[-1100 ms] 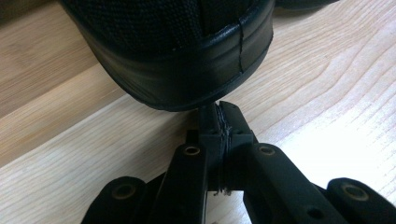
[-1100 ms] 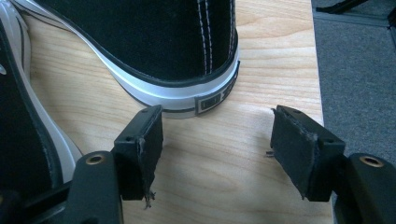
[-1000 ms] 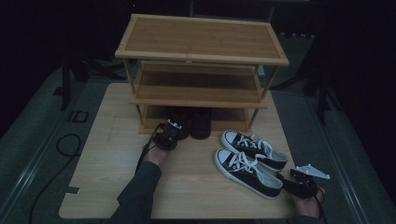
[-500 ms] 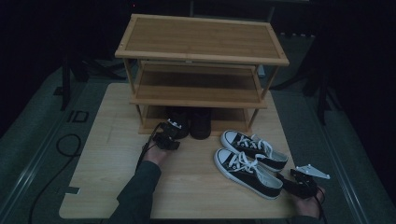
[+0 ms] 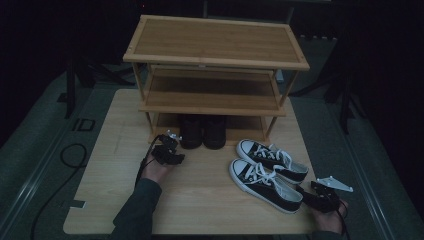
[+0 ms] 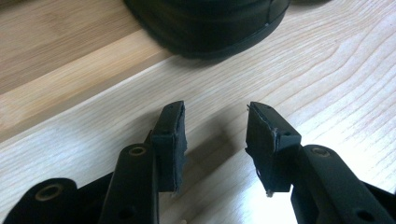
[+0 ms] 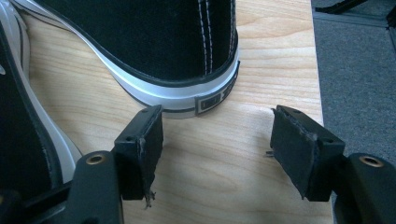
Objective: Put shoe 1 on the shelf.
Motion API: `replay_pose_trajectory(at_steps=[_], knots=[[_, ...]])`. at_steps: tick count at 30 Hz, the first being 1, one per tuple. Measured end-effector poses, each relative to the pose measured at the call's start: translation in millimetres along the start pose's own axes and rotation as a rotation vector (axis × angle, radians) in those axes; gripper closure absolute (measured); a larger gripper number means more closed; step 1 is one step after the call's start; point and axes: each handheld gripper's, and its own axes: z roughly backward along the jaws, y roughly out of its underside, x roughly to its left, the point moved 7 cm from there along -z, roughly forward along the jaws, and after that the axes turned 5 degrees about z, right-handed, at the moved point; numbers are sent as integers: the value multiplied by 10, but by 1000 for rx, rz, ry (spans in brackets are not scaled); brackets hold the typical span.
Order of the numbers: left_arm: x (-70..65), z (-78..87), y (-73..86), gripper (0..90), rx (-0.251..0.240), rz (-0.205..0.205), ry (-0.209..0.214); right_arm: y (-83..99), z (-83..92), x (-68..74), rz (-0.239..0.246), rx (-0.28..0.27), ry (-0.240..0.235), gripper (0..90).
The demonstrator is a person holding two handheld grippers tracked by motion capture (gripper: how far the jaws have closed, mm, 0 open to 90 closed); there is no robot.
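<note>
Rack: the three-tier bamboo shoe rack (image 5: 215,42) stands at the upper centre of the high view, on the far part of the light wooden tabletop (image 5: 200,195).
Top tier: bare slats, as far as I can see.
Middle tier: bare as well; its back is in shadow.
Bottom tier: the pair of black shoes (image 5: 203,131) sits side by side in the middle of it, the ends towards me sticking out past the front edge.
My left hand-held gripper (image 5: 170,150): centre-left of the high view, just left of and in front of the black pair. Its jaws have just been opening and stand apart with nothing between them; in the left gripper view only bare wood lies between the pads (image 6: 170,140), and the rounded end of one black shoe (image 6: 210,23) fills the top of that frame, apart from the jaws.
My right hand-held gripper (image 5: 320,196): lower right of the high view, at the near edge of the tabletop. Its jaws are spread wide and pinch nothing.
Sneakers: the pair of black canvas sneakers with white laces and white soles (image 5: 267,172) lies on the tabletop, right of centre, outside the rack. In the right gripper view the heel of one black sneaker (image 7: 177,60) sits just beyond my left pad, not between the jaws.
Floor: grey carpet (image 7: 359,79) runs along the right of the tabletop.
</note>
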Motion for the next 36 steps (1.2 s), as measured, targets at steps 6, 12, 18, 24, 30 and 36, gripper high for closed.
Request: replay_pose_trajectory(at_steps=[6,12,18,24,30,36], knots=[[40,10,129,572,-11,-5,-14,1,-1,0,5,1,0,341],[100,28,201,551,-26,5,-28,-12,-1,-2,-3,15,-13,339],[162,53,244,521,-40,3,-22,-49,29,13,-17,63,-49,360],[218,60,275,502,-68,-7,-38,-177,176,20,25,26,-60,403],[298,60,305,438,-111,5,-45,-292,278,96,52,-2,-128,433],[330,55,310,410,-126,5,-48,-363,314,183,77,-13,-161,420]])
